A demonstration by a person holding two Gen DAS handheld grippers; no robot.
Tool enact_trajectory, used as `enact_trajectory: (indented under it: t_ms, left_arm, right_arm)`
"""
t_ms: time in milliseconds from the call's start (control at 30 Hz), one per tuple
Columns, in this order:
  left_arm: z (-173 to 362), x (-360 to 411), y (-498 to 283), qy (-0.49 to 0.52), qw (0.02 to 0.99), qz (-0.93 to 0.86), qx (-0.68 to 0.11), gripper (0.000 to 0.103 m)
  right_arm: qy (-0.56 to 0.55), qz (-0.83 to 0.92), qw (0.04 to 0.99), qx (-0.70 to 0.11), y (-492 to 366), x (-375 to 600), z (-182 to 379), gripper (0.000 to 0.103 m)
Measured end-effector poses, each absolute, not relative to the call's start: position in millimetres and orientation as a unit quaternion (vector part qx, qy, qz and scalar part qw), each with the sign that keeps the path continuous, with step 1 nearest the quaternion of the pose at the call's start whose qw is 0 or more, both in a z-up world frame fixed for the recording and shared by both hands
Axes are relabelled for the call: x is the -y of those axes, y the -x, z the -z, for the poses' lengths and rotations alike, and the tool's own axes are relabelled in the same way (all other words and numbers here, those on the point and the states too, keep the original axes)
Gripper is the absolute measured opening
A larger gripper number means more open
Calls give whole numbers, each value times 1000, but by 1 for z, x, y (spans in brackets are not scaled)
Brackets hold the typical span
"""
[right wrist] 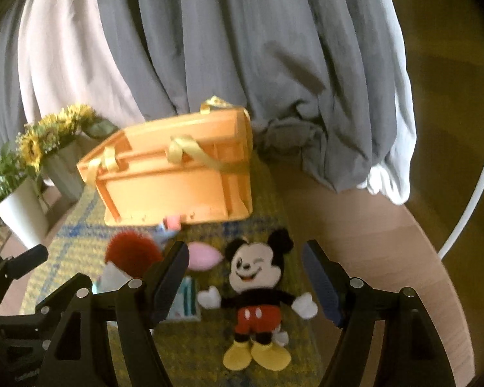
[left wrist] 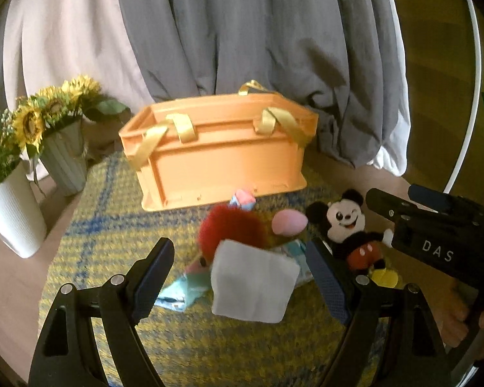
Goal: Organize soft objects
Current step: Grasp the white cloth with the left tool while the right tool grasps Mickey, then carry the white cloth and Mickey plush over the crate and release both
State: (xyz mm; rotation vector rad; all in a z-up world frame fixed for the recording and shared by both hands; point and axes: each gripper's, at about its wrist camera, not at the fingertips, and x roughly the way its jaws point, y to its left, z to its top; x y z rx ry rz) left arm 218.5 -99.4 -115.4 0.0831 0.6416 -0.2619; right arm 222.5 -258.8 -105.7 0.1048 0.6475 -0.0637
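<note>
An orange basket point(left wrist: 222, 164) with gold ribbon handles stands at the back of a yellow-and-blue mat point(left wrist: 113, 225); it also shows in the right wrist view point(right wrist: 177, 187). In front of it lies a pile: a red fluffy toy point(left wrist: 219, 225), a pink soft piece point(left wrist: 288, 222), a white folded cloth point(left wrist: 253, 285) and light blue fabric point(left wrist: 177, 296). A Mickey Mouse plush point(right wrist: 258, 293) lies on the mat to the right, also in the left wrist view point(left wrist: 351, 229). My left gripper point(left wrist: 242, 277) is open, jaws either side of the white cloth. My right gripper point(right wrist: 245, 285) is open, straddling the plush.
Sunflowers in a ribbed grey vase point(left wrist: 64, 161) and a green plant in a white pot point(left wrist: 14, 213) stand at the left of the wooden table point(right wrist: 387, 258). Grey and pale curtains point(left wrist: 258, 38) hang behind the basket. The table's white rim point(right wrist: 480, 167) curves at right.
</note>
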Motion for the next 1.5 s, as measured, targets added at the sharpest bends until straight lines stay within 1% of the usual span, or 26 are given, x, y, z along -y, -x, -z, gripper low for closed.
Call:
enact_trajectory:
  t_ms: [433,533,567,633,700,733,767,800,833,867,1067,1500]
  left_arm:
    - [172,111,-228,-55,923,128,-360,83]
    - [184,113,-236,-55,916,135,-373,81]
    - [187,113,-238,-54,916,134,-375,73]
    - [192,114,-241,-53,913,139,-381,61]
    - [196,113,-244,-44,909,149,-388,54]
    - [197,112,-244,-39,907,154,-390,45]
    - [198,111,-244,-36,905,157,-393,33]
    - [198,111,-244,-35,905,158,-394,27]
    - [199,111,-244,-35,904,159,-395,18]
    - [198,110,-243,-34,903,161,-396,15]
    - [188,102,-236,-25,906,171,-386,14]
    - [144,92,-235,-28,918,195,-343,14]
  right_arm:
    - [-54,33,925,-374,-220,266,154,74]
    - [-61,36,919,-388,-224,267,165,74]
    - [-65,36,916,-394,-226,268,169,74]
    - [-70,34,913,-401,-229,268,176,73]
    - [-74,35,910,-407,-232,268,181,73]
    - [-75,36,909,-408,-234,269,183,71]
    - [-76,38,908,-410,-235,269,184,63]
    - [-77,37,907,-411,-236,269,185,58]
    - [-77,36,906,-414,-237,268,186,47]
    - [-75,41,904,-418,-238,268,188,42]
    - [-67,49,909,-407,-233,263,183,39]
    - [-82,61,927,-362,-217,250,138,39]
